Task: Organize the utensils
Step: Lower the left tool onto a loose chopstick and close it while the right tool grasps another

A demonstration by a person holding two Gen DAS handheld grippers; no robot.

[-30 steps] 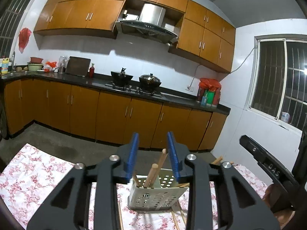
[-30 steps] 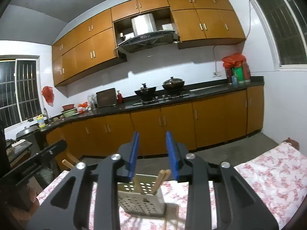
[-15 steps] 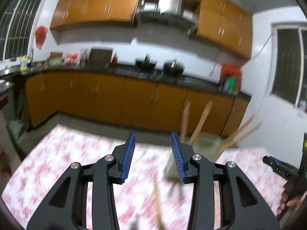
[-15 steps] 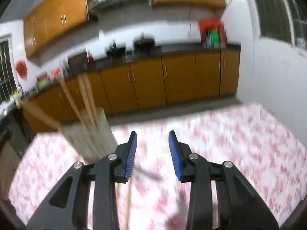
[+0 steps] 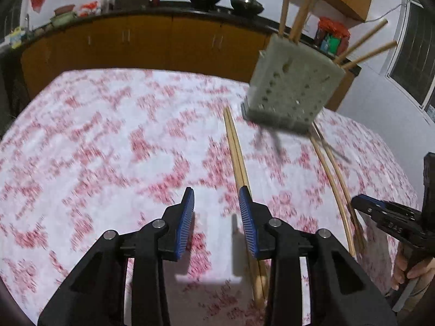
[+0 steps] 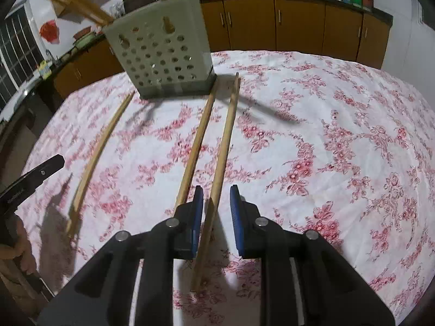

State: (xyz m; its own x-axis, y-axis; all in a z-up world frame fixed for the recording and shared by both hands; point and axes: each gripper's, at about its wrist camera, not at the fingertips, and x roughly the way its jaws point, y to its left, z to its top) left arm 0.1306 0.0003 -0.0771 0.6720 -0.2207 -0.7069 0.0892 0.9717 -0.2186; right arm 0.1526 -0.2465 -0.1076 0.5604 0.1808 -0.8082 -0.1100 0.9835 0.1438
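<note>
Chopsticks lie loose on the floral tablecloth [image 6: 326, 135]. In the right wrist view one chopstick [image 6: 217, 179] runs between the blue pads of the right gripper [image 6: 216, 203]; its jaws have just been closing, yet gaps still show on both sides, so nothing is clamped. A second stick [image 6: 195, 146] lies just left, a third [image 6: 95, 160] far left. The left gripper [image 5: 216, 206] hangs released, nothing between its pads, beside a pair of chopsticks [image 5: 236, 152] passing under its right finger. The perforated holder [image 6: 163, 54] stands at upper left, more sticks upright inside.
</note>
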